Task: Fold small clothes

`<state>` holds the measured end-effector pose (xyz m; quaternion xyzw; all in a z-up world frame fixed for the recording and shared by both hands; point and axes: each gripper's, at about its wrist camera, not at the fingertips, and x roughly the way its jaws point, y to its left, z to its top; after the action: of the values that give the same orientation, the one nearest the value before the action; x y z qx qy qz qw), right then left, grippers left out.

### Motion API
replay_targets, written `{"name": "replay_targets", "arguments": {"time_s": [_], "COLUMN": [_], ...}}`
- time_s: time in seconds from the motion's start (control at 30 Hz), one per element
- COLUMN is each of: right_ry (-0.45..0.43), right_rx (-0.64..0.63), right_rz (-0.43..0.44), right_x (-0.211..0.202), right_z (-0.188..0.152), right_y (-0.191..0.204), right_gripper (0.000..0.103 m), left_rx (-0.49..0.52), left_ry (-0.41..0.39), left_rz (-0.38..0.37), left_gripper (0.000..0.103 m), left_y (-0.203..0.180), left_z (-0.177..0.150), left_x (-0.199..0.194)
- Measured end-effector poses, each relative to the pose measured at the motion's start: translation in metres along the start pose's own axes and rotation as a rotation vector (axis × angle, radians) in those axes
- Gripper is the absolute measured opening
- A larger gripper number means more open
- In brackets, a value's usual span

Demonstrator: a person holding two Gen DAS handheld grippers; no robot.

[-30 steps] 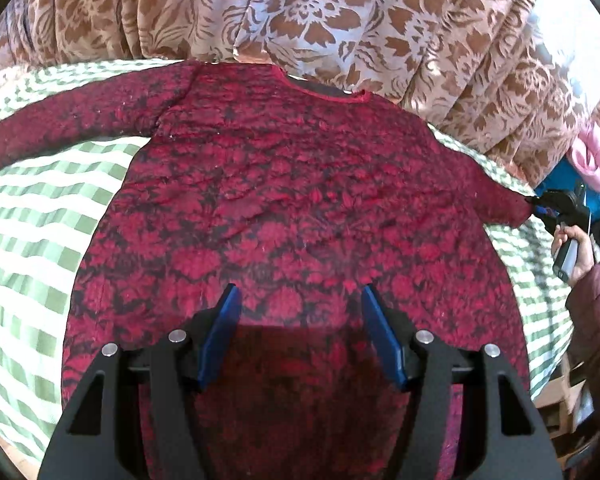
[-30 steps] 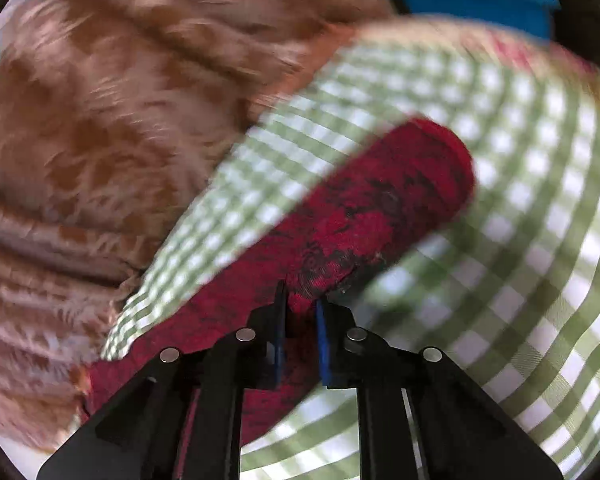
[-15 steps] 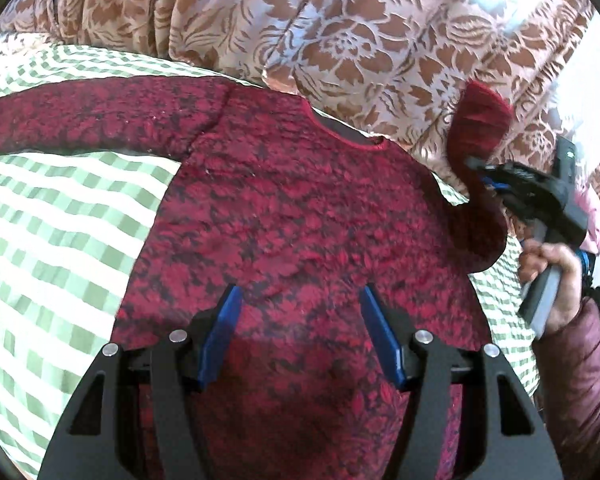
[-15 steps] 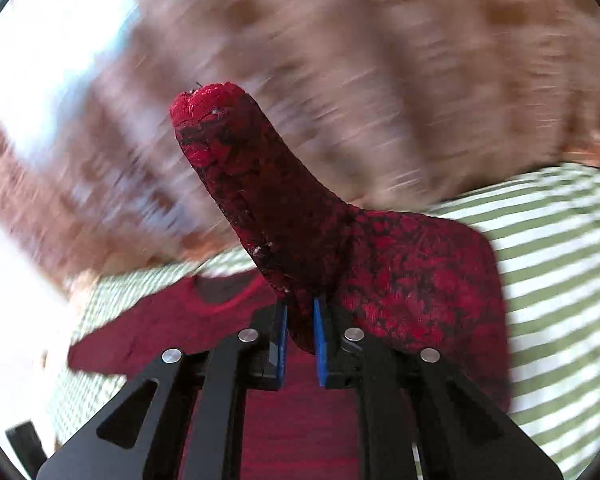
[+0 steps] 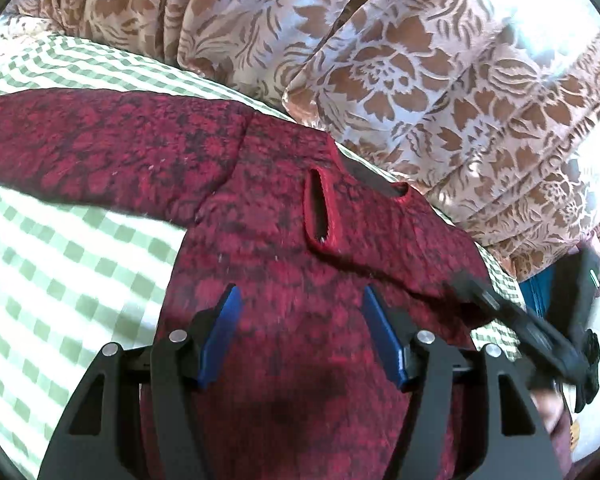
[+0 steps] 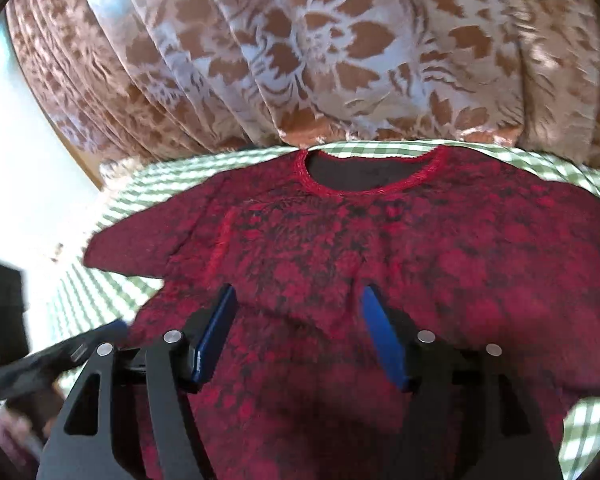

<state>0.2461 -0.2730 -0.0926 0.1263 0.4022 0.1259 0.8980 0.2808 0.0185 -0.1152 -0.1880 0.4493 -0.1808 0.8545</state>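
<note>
A floral curtain (image 6: pixel 300 60) is hanging across the top, from 10 to 2 o'clock. Below it a green checked sheet (image 5: pixel 60 260) is spreading under a red sweater (image 6: pixel 380 248), which is lying flat at centre, one sleeve (image 5: pixel 328 220) folded across its chest. The left gripper (image 5: pixel 300 336) and right gripper (image 6: pixel 296 336) are hovering at 6 o'clock, both wide open, holding nothing.

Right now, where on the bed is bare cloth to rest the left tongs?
Bare checked sheet lies left of the top's body, below its spread sleeve. A narrow strip shows at the right hem. The middle is crowded: the folded sleeve lies across the chest, both tongs open above it.
</note>
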Motion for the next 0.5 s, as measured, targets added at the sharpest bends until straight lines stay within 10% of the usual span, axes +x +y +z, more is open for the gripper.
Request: {"name": "replay_targets", "arguments": {"time_s": [0.33, 0.5], "right_ry": [-0.062, -0.116], "right_rx": [0.237, 0.353], "right_rz": [-0.056, -0.058], "right_x": [-0.1, -0.114], "right_z": [-0.074, -0.076], "right_y": [-0.085, -0.116], "right_gripper": [0.064, 0.064], "left_rx": [0.01, 0.033], "left_ry": [0.092, 0.087], "left_rz": [-0.015, 0.03], "left_gripper": [0.065, 0.015], "left_y": [-0.006, -0.012], "left_z": [0.032, 0.041], "left_x": [0.073, 0.085]}}
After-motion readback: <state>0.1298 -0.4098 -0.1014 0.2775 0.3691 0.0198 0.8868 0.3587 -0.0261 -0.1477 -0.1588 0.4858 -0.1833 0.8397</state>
